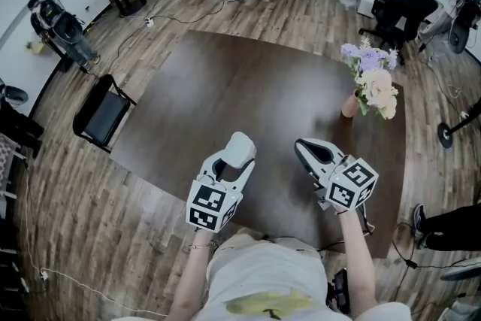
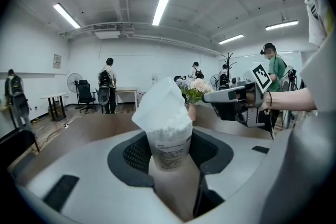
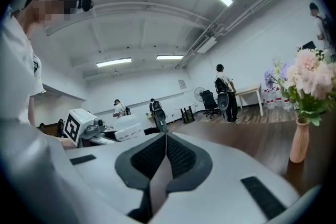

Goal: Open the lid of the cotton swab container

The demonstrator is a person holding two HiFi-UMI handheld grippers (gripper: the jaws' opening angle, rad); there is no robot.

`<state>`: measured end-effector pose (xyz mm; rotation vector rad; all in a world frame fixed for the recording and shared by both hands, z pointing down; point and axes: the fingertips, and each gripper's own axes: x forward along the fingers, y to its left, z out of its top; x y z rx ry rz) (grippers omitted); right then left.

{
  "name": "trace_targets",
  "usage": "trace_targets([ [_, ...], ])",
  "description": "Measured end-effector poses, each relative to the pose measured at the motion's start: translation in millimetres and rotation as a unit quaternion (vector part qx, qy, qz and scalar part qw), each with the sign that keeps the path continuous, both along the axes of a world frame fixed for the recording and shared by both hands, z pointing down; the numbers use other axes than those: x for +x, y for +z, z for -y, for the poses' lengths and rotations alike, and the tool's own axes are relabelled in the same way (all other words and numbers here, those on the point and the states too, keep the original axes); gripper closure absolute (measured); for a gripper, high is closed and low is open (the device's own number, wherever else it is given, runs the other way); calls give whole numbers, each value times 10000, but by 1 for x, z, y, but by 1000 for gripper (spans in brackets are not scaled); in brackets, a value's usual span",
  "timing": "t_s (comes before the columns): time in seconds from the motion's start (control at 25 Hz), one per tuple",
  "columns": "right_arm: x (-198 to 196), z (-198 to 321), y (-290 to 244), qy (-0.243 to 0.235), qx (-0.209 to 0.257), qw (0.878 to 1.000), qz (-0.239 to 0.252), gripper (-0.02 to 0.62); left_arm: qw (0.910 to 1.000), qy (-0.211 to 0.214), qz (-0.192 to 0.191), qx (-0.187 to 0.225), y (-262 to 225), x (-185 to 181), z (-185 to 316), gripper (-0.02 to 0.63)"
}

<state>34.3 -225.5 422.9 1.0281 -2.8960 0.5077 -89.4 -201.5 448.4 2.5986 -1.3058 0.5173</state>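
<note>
Currently my left gripper [image 1: 234,160] hovers over the near part of the dark wooden table [image 1: 225,79], its jaws spread wide and pinching the cotton swab container [image 2: 169,138] by its clear sides. The container stands upright between the pads, label facing me. Its white lid [image 2: 157,105] is tilted up and off to the left, so I can see the packed white swab heads beneath it. Just to the right, well clear of the container, my right gripper [image 1: 308,150] has its jaws pressed together with nothing between them. Farther right, a slim vase [image 1: 350,105] of pale flowers [image 1: 373,79] stands on the table near its right edge.
</note>
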Motion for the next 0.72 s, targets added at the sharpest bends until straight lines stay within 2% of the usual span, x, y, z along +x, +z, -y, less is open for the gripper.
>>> trace_targets([
  [0.28, 11, 3, 2, 572, 400, 9975, -103, 574, 9993, -377, 20, -10, 5, -13, 2, 397],
  [0.72, 28, 5, 5, 1238, 464, 9912, 42, 574, 9983, -576, 45, -9, 6, -22, 5, 397],
])
